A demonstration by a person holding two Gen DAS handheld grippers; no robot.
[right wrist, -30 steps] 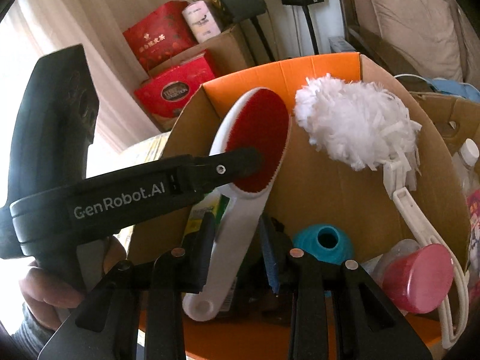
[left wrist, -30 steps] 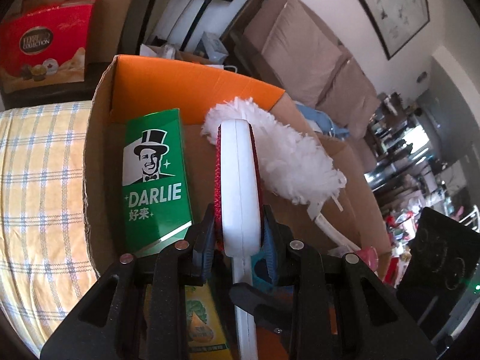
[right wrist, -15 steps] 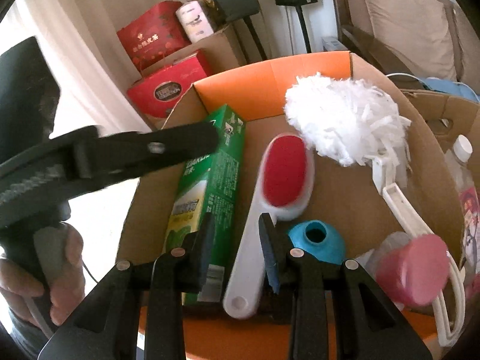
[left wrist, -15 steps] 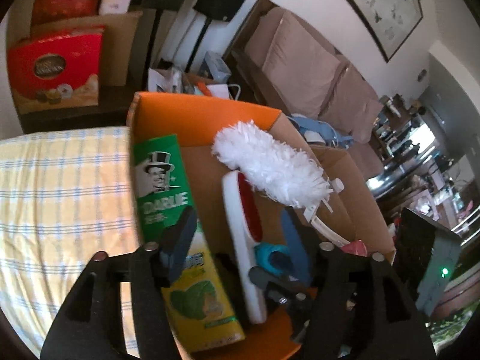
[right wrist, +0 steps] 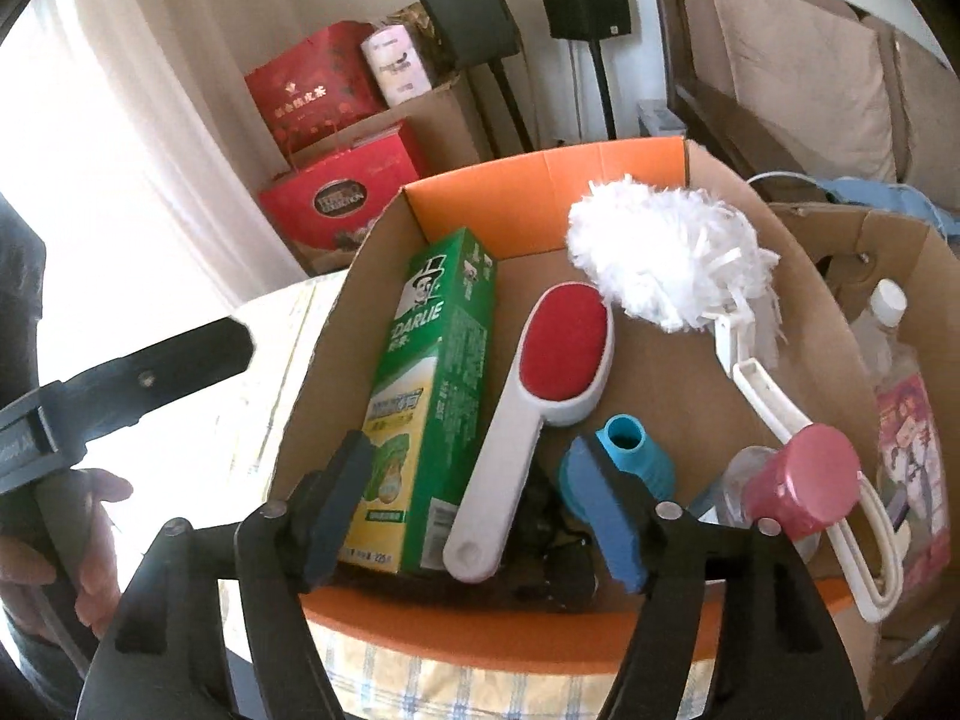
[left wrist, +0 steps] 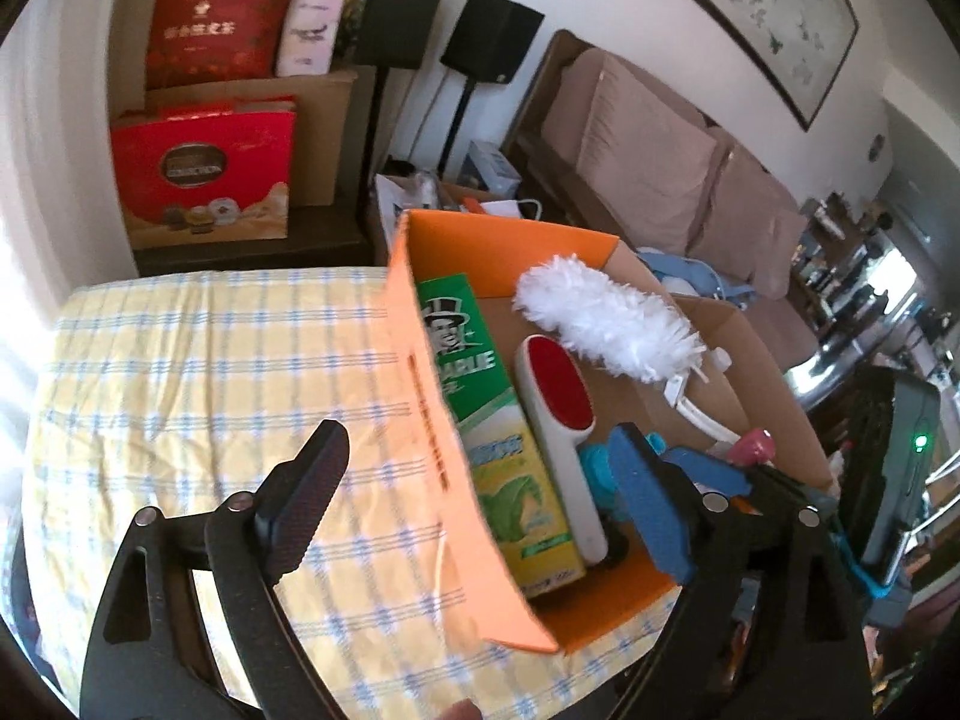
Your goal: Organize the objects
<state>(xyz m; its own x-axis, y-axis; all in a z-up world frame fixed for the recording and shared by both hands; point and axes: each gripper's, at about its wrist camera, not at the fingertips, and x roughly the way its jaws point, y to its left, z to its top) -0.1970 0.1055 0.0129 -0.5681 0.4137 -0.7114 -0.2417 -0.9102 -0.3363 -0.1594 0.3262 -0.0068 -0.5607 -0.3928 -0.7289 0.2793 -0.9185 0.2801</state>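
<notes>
A lint brush [left wrist: 555,384] [right wrist: 564,354] with a red pad and white handle lies free in the orange cardboard box [left wrist: 420,360] [right wrist: 540,180], between a green Darlie toothpaste carton [left wrist: 474,372] [right wrist: 432,360] and a white duster [left wrist: 600,324] [right wrist: 660,258]. My left gripper [left wrist: 474,444] hangs above the box's left wall, jaws opening, nothing between them. One of its fingers [right wrist: 150,372] shows at the left of the right wrist view. My right gripper [right wrist: 468,456] hovers over the brush handle with its jaws opening; the pads stand clear of the handle.
A teal piece [right wrist: 636,450] and a pink-capped bottle [right wrist: 804,480] also sit in the box. A yellow checked cloth [left wrist: 210,390] covers the table. Red gift boxes [left wrist: 204,174], speakers and a sofa stand behind. A second cardboard box [right wrist: 900,252] holds a bottle at the right.
Both grippers have opened and let go of the lint brush, which dropped flat into the box. The left gripper drew back up and to the left, over the box wall.
</notes>
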